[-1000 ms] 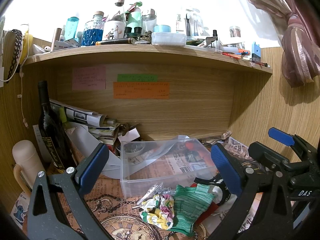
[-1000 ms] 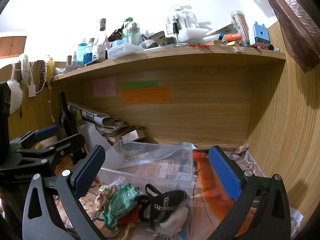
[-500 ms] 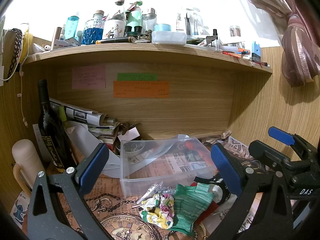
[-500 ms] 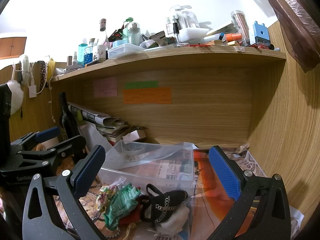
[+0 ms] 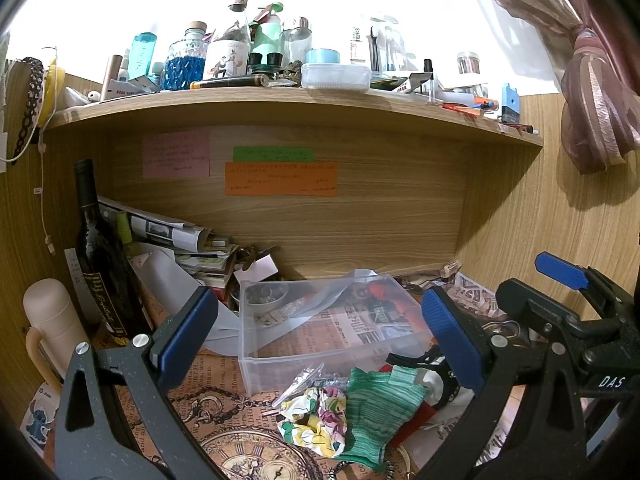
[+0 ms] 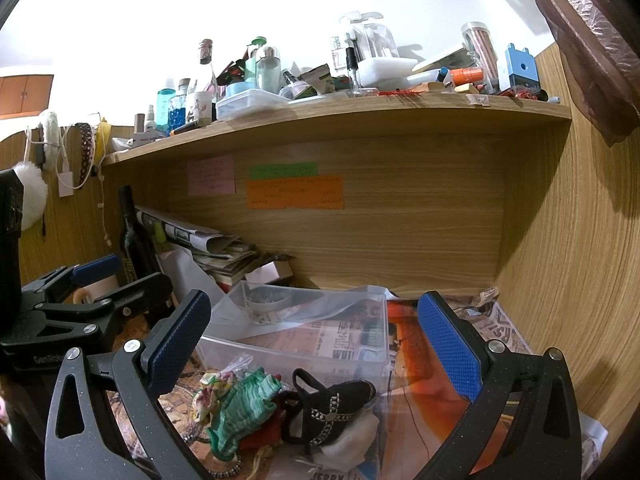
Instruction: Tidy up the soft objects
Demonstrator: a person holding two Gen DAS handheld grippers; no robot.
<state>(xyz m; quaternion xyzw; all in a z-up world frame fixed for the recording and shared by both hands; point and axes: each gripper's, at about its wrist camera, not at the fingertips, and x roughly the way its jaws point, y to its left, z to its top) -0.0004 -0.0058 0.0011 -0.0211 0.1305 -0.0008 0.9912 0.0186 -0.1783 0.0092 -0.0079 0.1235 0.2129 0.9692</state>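
A pile of soft things lies on the desk in front of a clear plastic box: a floral scrunchie, a green striped glove and a black studded pouch on white cloth. The box also shows in the right wrist view, as do the glove and scrunchie. My left gripper is open and empty, above and behind the pile. My right gripper is open and empty, over the box's near edge. Each gripper shows in the other's view, the right one and the left one.
A dark wine bottle and a cream flask stand at the left. Rolled papers and books are stacked behind the box. A wooden shelf crowded with bottles hangs overhead. A wooden wall closes the right side.
Both views have shifted very slightly; the pile sits a touch higher in the right wrist view. Both grippers stay open and nothing was taken hold of.
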